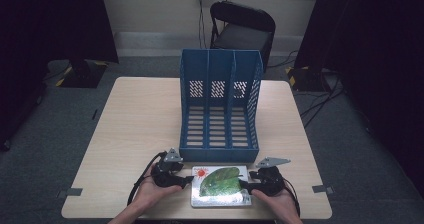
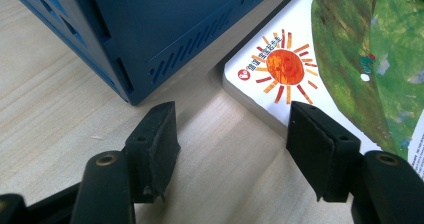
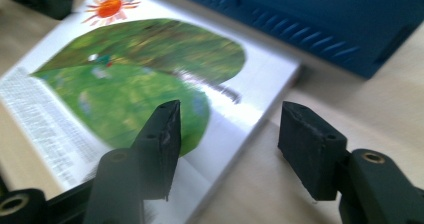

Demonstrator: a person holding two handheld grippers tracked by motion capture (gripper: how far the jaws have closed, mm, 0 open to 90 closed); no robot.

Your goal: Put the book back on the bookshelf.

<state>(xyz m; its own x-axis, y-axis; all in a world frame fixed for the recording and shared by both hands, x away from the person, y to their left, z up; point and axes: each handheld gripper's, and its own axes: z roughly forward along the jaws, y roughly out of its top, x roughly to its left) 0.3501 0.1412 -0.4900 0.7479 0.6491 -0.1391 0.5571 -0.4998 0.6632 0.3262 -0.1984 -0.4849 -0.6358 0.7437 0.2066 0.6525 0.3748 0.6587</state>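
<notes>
A picture book (image 1: 220, 186) with a big green leaf and an orange sun on its cover lies flat on the desk (image 1: 140, 129), near the front edge. Just behind it stands a blue file rack (image 1: 220, 104) with three slots. The left tool (image 1: 186, 181) sits at the left edge of the book and the right tool (image 1: 245, 184) at the right edge. Both tools have their jaws partly apart, and neither one holds anything yet.

The job now looks like picking the book up from both sides. To do it well, each tool should slide in so one jaw goes under the book and one over it. Both should squeeze at the same time, so the book does not tip or slip. The book is close to the rack, so it should come up first before it moves toward a slot.

The left gripper view shows the book's thick edge and its near corner (image 2: 235, 86) between the jaws, with the rack's corner (image 2: 131, 96) close by. The high view is too far off to show that. The right gripper view is blurry, but it shows one jaw over the cover (image 3: 150, 84) and the other over bare desk. The high view shows all three slots standing empty
</notes>
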